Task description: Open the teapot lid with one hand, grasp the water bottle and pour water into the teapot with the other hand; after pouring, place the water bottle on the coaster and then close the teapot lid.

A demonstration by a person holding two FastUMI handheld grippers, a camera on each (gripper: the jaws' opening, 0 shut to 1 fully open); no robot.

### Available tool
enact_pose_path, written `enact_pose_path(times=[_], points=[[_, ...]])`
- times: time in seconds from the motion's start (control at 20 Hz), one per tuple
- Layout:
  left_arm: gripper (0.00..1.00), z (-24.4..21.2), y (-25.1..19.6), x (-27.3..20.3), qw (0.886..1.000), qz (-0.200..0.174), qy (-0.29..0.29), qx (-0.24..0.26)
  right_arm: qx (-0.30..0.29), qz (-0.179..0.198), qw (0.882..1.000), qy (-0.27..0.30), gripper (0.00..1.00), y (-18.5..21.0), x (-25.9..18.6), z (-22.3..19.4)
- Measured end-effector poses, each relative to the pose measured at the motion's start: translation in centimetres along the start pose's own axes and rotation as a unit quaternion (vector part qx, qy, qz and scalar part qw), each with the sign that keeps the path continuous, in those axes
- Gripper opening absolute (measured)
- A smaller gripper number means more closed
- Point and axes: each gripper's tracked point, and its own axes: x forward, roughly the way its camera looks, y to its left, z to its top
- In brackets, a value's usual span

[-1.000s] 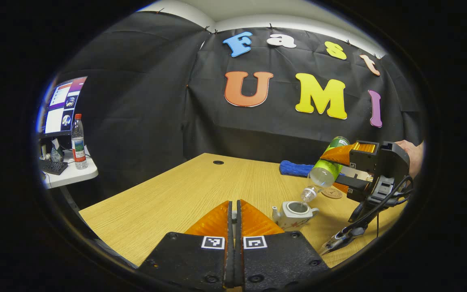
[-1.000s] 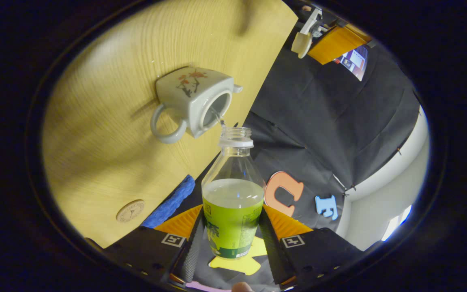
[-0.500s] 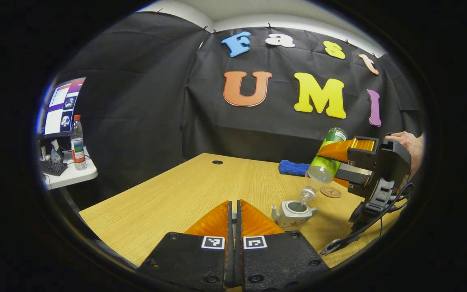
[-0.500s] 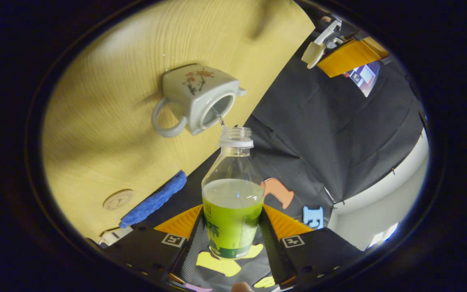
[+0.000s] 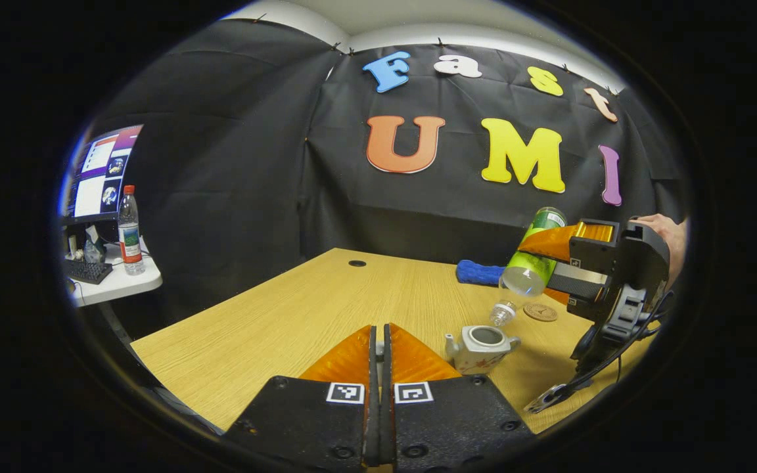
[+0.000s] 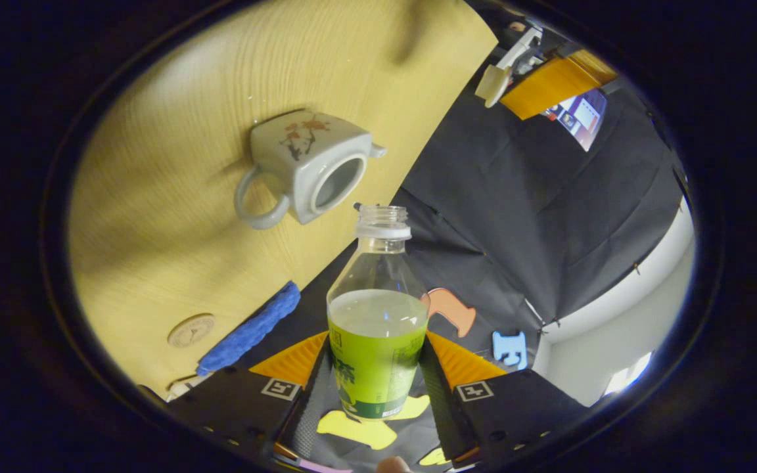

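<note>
R tool (image 6: 378, 394) clamped on the water bottle (image 6: 378, 315), both fingers pressing the green-labelled lower body. Bottle is tilted neck-down, mouth just above and beside the teapot (image 6: 306, 174), not touching; in the left gripper view the bottle (image 5: 528, 266) hangs over the teapot (image 5: 481, 347) near the counter's (image 5: 326, 302) right end. No stream visible at the neck now.

L tool (image 5: 380, 368) is closed, fingers together; can't tell from its own view if anything's pinched. In the right gripper view a pale piece hangs at its far tip (image 6: 493, 79), prob. the lid, not certain.

Handling:
- Bottle: thin clear plastic, uncapped, approx half full. Light but soft-walled, so a hard squeeze could burp water out. Current mid-label grip looks OK; keep it, upright before moving.
- Teapot: small squarish glazed ceramic w/ loop handle and short spout, flower print on side. Rigid, slick, chippable. Lid off, opening exposed; water level inside not readable.

Round coaster (image 6: 191, 330) sits on the counter near a blue cloth (image 6: 250, 328), apart from the teapot; nothing on it. Judgement: pour about done, bottle to coaster is next, lid after.
</note>
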Motion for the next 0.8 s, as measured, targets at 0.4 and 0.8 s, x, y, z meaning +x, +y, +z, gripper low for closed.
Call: enact_pose_path(times=[0.4, 0.8], points=[[0.03, 1.0, -0.6, -0.4, 1.000, 0.002, -0.013, 0.008, 0.290, 0.060, 0.955, 0.019, 0.73, 2.9, -1.5, -0.4], [0.02, 2.0, -3.2, -0.7, 0.999, -0.021, -0.021, 0.021, 0.634, 0.107, 0.765, 0.038, 0.73, 2.9, -3.3, -1.5]])
